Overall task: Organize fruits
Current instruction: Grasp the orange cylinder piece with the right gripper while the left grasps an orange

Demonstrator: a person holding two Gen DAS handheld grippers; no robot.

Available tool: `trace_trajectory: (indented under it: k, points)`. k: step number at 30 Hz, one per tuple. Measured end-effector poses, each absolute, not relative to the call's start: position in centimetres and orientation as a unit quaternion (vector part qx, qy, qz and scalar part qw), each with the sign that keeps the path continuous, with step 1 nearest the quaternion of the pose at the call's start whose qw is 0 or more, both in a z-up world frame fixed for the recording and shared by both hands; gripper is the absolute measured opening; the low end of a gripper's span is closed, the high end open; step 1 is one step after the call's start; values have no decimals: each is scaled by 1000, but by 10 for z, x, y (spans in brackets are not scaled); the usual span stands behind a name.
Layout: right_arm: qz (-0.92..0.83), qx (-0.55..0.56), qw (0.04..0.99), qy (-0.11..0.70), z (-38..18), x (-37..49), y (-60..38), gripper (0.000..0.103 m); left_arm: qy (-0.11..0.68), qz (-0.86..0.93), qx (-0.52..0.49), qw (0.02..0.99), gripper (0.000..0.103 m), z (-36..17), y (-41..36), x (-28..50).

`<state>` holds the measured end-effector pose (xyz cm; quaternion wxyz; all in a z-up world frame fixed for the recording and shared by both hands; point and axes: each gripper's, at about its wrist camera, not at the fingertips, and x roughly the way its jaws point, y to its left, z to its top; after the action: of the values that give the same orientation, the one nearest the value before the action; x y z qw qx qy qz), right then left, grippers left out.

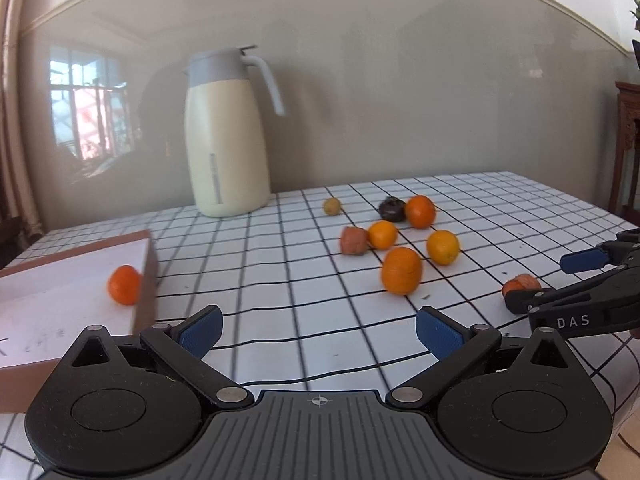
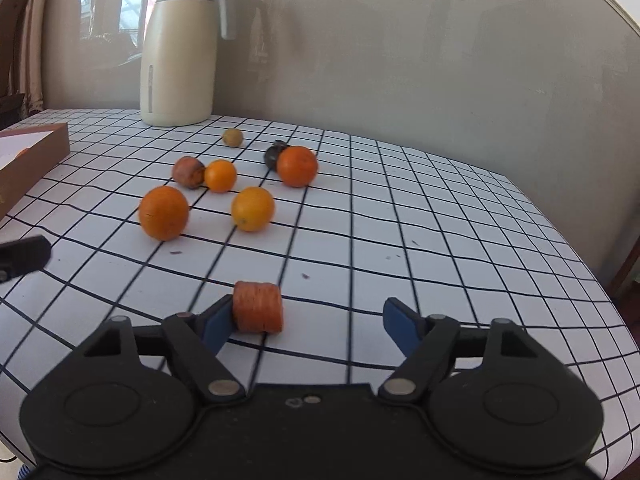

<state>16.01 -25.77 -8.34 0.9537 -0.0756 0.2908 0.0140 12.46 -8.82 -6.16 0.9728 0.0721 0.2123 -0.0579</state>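
A: Jaws of the left gripper (image 1: 319, 330) spread wide, nothing between them, hanging over bare checked surface (image 1: 280, 280). Left of them, the shallow brown-walled box (image 1: 145, 280) with one orange (image 1: 124, 285) already inside.

B: And further out in that view?

A: Loose fruit near the middle: four more oranges, the nearest (image 1: 401, 271) largest, plus a reddish piece (image 1: 354, 241), a dark one (image 1: 391, 209) and a small yellowish one (image 1: 332, 206). At the right edge, the right gripper reaching toward an orange-red piece.

B: From the right wrist, then?

A: Jaws of the right gripper (image 2: 308, 320) partly open, not clamped. Ridged orange-red piece (image 2: 258, 307) lying on the surface against the left blue pad (image 2: 216, 326), well apart from the other pad. Not gripped, by the look of it.

B: Progress?

A: Early, probably: one fruit boxed, eight or so left outside.

B: Surroundings?

A: White cloth with a black grid, a cream thermos jug (image 2: 180, 52) at the back, a plain grey wall (image 2: 440, 60), a window reflected at the left.
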Motion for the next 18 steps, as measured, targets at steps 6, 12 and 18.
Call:
trace_trajectory:
  k: [6, 12, 18]
  points:
    - [4, -63, 956, 286, -83, 153, -280, 44, 220, -86, 112, 965, 99, -69, -125, 139]
    - [0, -42, 958, 284, -83, 150, -299, 25, 237, -93, 106, 961, 84, -69, -141, 167]
    - [-1, -38, 958, 285, -83, 156, -302, 24, 259, -93, 77, 958, 71, -68, -141, 193]
